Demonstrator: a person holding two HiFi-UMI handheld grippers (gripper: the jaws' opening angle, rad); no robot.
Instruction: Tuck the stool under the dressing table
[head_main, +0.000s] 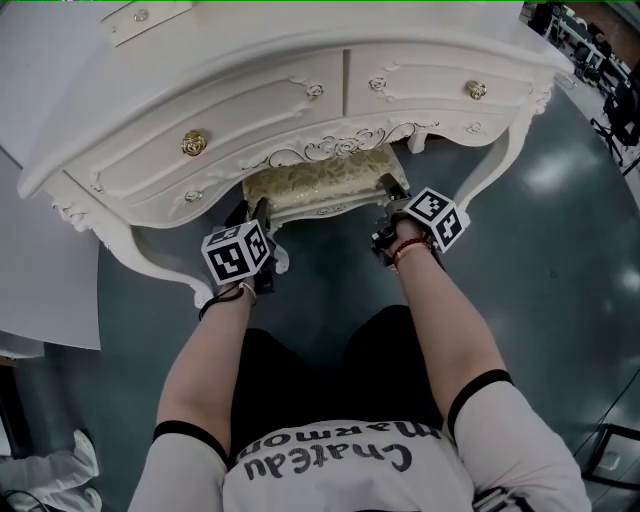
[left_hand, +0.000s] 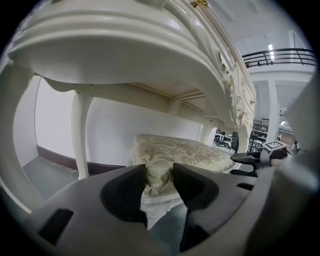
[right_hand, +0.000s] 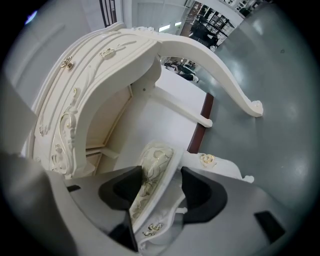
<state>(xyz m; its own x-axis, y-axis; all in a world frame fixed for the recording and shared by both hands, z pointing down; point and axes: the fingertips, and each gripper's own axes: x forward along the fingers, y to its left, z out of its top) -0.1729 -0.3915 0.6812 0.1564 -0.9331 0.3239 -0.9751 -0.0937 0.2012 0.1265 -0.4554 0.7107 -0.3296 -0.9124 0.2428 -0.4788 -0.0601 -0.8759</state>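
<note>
Left gripper (left_hand: 160, 181) and right gripper (right_hand: 158, 188) clamp the stool's (head_main: 318, 182) 2 near corners, half under the table (head_main: 250, 110); uneven pushing could skew it into a table leg (head_main: 497, 170).

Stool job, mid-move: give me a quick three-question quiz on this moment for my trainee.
1. True or false: the stool stands wholly clear of the dressing table.
2. What do the left tongs grip? A nothing; B the stool's cushioned seat; C the dressing table's top.
3. Fill in: the right tongs are closed on the edge of the ____.

Key: 1 false, part of the seat is already under the table's front. 2 B. 3 stool.
</note>
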